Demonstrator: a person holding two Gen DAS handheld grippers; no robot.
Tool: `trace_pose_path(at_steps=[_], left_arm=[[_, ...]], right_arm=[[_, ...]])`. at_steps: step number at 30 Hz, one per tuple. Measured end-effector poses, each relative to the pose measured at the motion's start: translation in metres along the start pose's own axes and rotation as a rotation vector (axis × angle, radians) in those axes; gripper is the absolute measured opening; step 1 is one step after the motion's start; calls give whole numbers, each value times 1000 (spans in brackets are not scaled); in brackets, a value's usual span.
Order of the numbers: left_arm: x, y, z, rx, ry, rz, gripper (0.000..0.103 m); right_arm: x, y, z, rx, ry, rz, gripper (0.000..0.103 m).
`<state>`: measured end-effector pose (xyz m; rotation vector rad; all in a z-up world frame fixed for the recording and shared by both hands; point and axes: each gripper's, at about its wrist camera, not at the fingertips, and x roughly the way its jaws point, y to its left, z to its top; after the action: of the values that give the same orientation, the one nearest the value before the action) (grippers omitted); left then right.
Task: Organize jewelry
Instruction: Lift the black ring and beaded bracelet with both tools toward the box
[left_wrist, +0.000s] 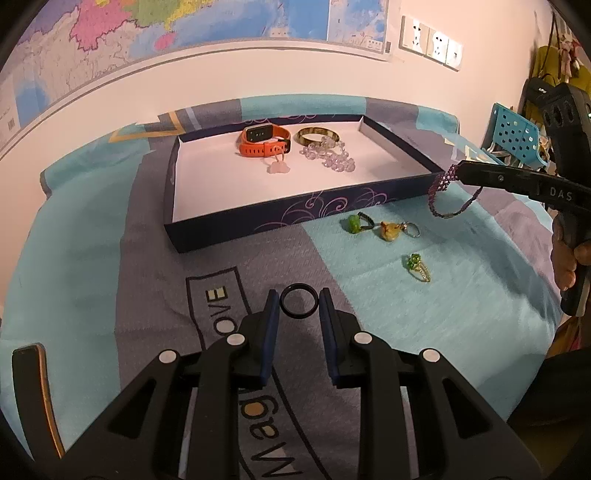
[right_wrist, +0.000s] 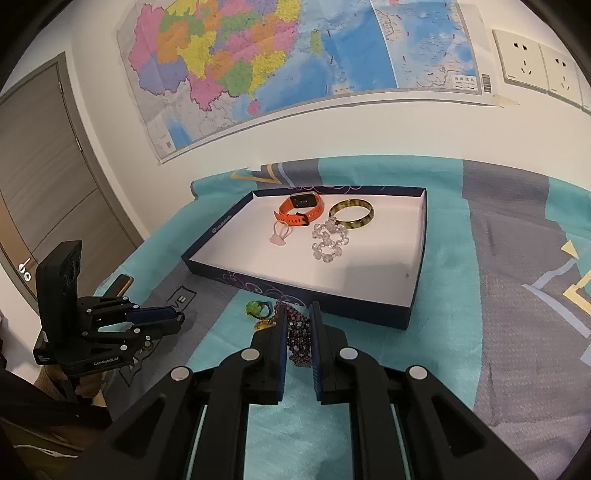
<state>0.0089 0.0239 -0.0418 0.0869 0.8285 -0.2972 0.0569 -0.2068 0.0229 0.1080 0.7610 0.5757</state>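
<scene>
Two grippers work over a bench spread with a teal and grey cloth (left_wrist: 461, 314). The left gripper (left_wrist: 299, 306) has its fingers apart, with a black ring (left_wrist: 299, 301) lying on the cloth between the tips; whether either pad touches it is hard to tell from this angle. The right gripper (right_wrist: 298, 325) has its fingers clamped on a purple beaded bracelet (right_wrist: 297, 339), which hangs in a loop below the tips in the left wrist view, clear of the cloth.

Ahead of both pairs of fingers sits a dark blue tray (left_wrist: 258, 221) with a white floor. It holds an orange watch (left_wrist: 264, 142), a mottled bangle (left_wrist: 317, 136), a clear bead strand (left_wrist: 328, 157) and a small pink charm (left_wrist: 277, 168).

Ahead and to the right of the left fingers, outside the tray, lie a green ring (left_wrist: 356, 222), an amber charm (left_wrist: 391, 230) and a gold ring with a green stone (left_wrist: 417, 266).
</scene>
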Motion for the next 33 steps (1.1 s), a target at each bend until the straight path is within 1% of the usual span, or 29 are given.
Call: trace_pose_path(at_steps=[10, 16, 33], left_arm=[[-6, -3, 16, 2, -45, -23, 22], [-6, -3, 28, 9, -69, -22, 22], [1, -3, 52, 13, -104, -25, 22]], right_arm=[[-3, 2, 12, -6, -25, 6, 10], [-2, 5, 20, -20, -35, 9, 10], [11, 2, 45, -30, -59, 15, 10]])
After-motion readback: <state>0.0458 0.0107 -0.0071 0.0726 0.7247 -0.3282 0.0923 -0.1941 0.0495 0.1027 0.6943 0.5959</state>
